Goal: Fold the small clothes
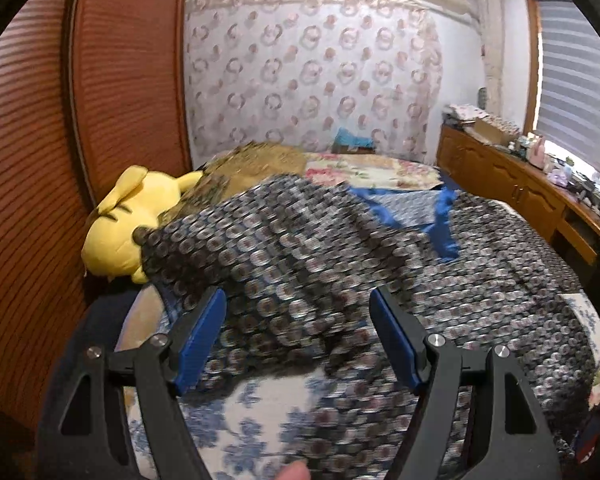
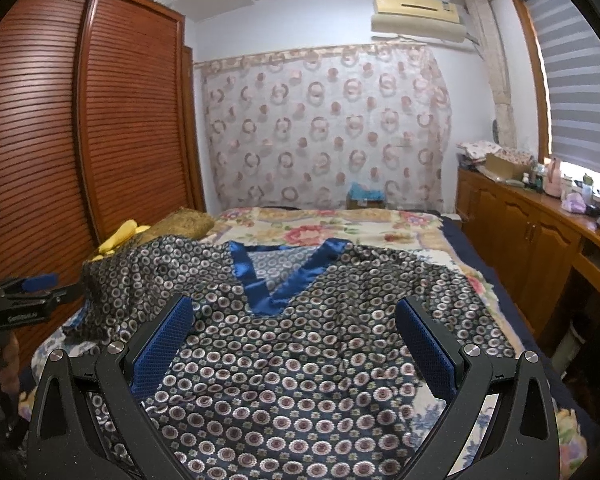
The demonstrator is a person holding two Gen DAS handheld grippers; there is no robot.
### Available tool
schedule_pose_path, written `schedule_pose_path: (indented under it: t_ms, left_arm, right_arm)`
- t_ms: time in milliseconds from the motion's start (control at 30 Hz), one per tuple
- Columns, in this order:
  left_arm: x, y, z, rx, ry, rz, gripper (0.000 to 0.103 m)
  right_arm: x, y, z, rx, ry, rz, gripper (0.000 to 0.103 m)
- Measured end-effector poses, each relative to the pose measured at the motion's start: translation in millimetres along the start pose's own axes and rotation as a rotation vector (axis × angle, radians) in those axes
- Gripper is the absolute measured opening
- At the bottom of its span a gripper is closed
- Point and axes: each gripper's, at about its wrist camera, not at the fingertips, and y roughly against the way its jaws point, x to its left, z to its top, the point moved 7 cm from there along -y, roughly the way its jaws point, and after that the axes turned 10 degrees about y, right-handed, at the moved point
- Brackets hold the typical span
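A dark satin top [image 2: 284,356] printed with small rings lies spread on the bed, its blue V-neck trim [image 2: 276,276] facing up and its left sleeve [image 2: 140,272] rumpled towards the wardrobe. My right gripper [image 2: 296,320] hovers open above the chest of the top, with nothing between its blue pads. In the left wrist view the same top [image 1: 320,272] is blurred. My left gripper [image 1: 296,320] stands open over its left side, nothing held. The left gripper [image 2: 32,292] also shows at the left edge of the right wrist view.
A yellow plush toy [image 1: 120,224] lies at the bed's left edge against the brown louvred wardrobe [image 2: 80,120]. A floral blanket [image 2: 340,232] covers the far bed. A wooden cabinet [image 2: 540,232] with clutter on top runs along the right wall under the window.
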Motion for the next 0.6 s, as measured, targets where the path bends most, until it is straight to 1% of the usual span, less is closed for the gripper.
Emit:
schedule_pose_path:
  t_ms: [200,333,400,600]
  left_arm:
    - [37.9,-19.3,-6.0,0.043,0.02,0.02,0.075]
    - [59.1,-37.1,-17.8,0.12,0.045,-0.004,0.075]
    - [65.0,-42.8,-24.0,0.153,0.05,-0.003,0.074]
    - [91.8,-60.0,-42.3,0.235,0.067,0.049,0.068]
  right_arm:
    - [9.3,-19.0,-10.3,0.026,0.013,0.053,0.103]
    - [18.7,-32.2,-16.9,0.051,0.028,0.107,0.103]
    - [24.7,-39.6,-22.4,0.069,0.033,0.131,0.103]
    - [43.1,-59.2,-36.5,0.118,0.054,0.181,0.103]
